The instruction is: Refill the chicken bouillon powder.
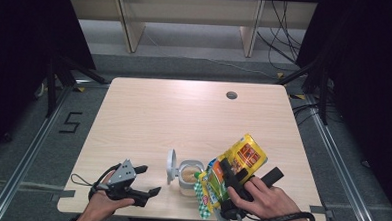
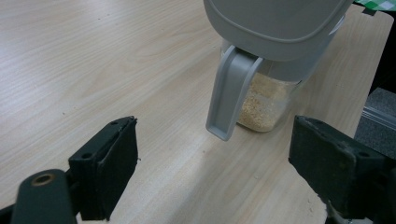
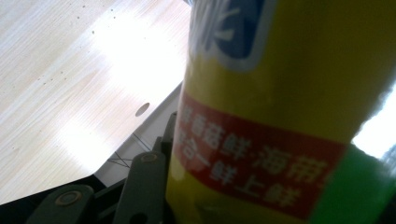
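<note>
A clear container (image 1: 188, 178) holding pale granules stands near the table's front edge, its grey lid (image 1: 171, 165) flipped up on its left side. My left gripper (image 1: 150, 179) rests open to the left of it, with nothing between its jaws. In the left gripper view the container (image 2: 264, 105) and lid (image 2: 275, 23) sit just beyond the open gripper (image 2: 212, 154). My right gripper (image 1: 251, 169) is shut on a yellow, red and green food bag (image 1: 239, 160), held tilted with its lower end beside the container. The bag (image 3: 280, 116) hides most of the right gripper's fingers (image 3: 144, 186).
The wooden table (image 1: 184, 115) has a round cable hole (image 1: 231, 95) at the back right. Beyond the table are wooden shelf legs (image 1: 130, 32) and loose cables (image 1: 282, 44) on the floor. The container stands close to the front edge.
</note>
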A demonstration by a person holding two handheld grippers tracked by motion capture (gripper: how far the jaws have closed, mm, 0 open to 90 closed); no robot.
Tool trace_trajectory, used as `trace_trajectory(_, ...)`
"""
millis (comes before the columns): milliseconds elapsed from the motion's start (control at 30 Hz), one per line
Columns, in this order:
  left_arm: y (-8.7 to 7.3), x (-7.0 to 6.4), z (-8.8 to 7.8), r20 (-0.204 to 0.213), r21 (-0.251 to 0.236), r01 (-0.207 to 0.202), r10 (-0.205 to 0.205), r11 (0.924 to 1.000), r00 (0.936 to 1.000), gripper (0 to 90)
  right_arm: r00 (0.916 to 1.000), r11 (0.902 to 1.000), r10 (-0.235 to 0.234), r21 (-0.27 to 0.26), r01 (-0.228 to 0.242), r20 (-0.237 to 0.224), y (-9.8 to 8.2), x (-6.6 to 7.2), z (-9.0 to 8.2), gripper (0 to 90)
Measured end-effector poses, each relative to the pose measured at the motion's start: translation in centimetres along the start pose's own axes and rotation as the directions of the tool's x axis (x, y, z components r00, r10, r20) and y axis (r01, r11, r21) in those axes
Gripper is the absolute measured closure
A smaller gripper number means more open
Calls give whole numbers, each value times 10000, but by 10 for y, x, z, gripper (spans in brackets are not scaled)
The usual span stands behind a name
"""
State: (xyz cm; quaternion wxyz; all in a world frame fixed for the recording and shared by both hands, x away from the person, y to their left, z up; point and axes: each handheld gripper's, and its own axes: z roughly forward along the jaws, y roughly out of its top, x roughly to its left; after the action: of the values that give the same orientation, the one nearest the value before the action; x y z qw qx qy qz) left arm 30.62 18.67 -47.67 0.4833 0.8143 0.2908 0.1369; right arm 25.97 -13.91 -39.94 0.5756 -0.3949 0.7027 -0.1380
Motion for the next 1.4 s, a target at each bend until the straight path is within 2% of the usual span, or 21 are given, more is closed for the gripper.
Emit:
trace_trajectory(33,0,-1,0,-15,-20,134,-134,9999,9999,152,10000,10000,-10,-32,10,2,0,-1,1,635)
trace_trajectory(67,0,0,0,-4,-27,-36,36,10000,10000,151,10000,10000,-83,-48,83,2,0,-1,3,634)
trace_trajectory(200,0,-1,0,-38,-21,141,-141,9999,9999,152,10000,10000,36,15,-36,-59,-2,-1,7,635)
trace_trajectory(233,0,-1,0,-38,-20,127,-127,9999,9999,151,9998,9998,-205,-34,205,-37,-4,-2,8,635)
trace_trajectory(333,0,0,0,-55,2,0,0,10000,10000,151,9992,9993,-381,49,381,-92,-5,-3,6,635)
trace_trajectory(433,0,0,0,5,-26,-1,1,10000,10000,152,9999,9999,63,80,-61,-140,-6,1,3,635)
trace_trajectory(533,0,0,0,3,-36,7,-7,10000,10000,152,9995,9996,-283,37,284,-117,-7,2,1,635)
trace_trajectory(600,0,0,1,0,-27,1,-1,10000,10000,152,9994,9996,-293,7,293,-163,-7,3,-1,635)
trace_trajectory(633,0,-1,1,-34,-51,154,-154,9999,9999,152,9995,9996,-282,52,283,-171,-7,2,-3,635)
trace_trajectory(667,0,0,1,-25,52,-33,33,10000,10000,151,9995,9997,-257,45,258,-160,-7,3,-3,635)
trace_trajectory(767,0,1,1,-3,86,-92,92,9999,10000,152,9993,9993,-366,43,366,-125,-5,1,-5,635)
trace_trajectory(833,0,0,0,-57,47,-65,65,10000,10000,152,9995,9995,-297,41,297,-64,-4,0,-4,634)
trace_trajectory(900,0,0,1,-6,-61,55,-55,10000,10000,152,9999,10000,-9,-58,8,-147,-1,0,-3,635)
trace_trajectory(1000,0,0,0,-49,4,50,-50,10000,10000,152,9999,9999,-98,-106,98,-26,1,-3,0,635)
trace_trajectory(1033,0,0,0,-57,13,-33,33,10000,10000,152,10000,9999,25,-111,-25,-37,1,-3,1,635)
trace_trajectory(1100,0,1,0,-15,-9,-26,26,10000,10000,152,9999,9997,-134,-181,134,-14,1,-6,4,635)
trace_trajectory(1200,0,0,0,-17,-21,-30,30,10000,10000,152,9999,10000,46,-58,-45,114,-2,-5,5,635)
trace_trajectory(1267,0,0,0,-6,-21,-32,32,10000,10000,152,9998,9998,192,-38,-192,-54,-3,-3,6,635)
trace_trajectory(1300,0,0,0,-5,-19,-16,16,10000,10000,151,10000,10000,21,-54,-21,-41,-5,-4,6,635)
trace_trajectory(1367,0,0,0,-46,7,-9,9,10000,10000,152,9999,10000,-19,-2,19,-110,-6,-2,5,635)
trace_trajectory(1400,0,0,0,-13,-41,5,-5,10000,10000,151,10000,9999,65,102,-65,5,-6,0,3,635)
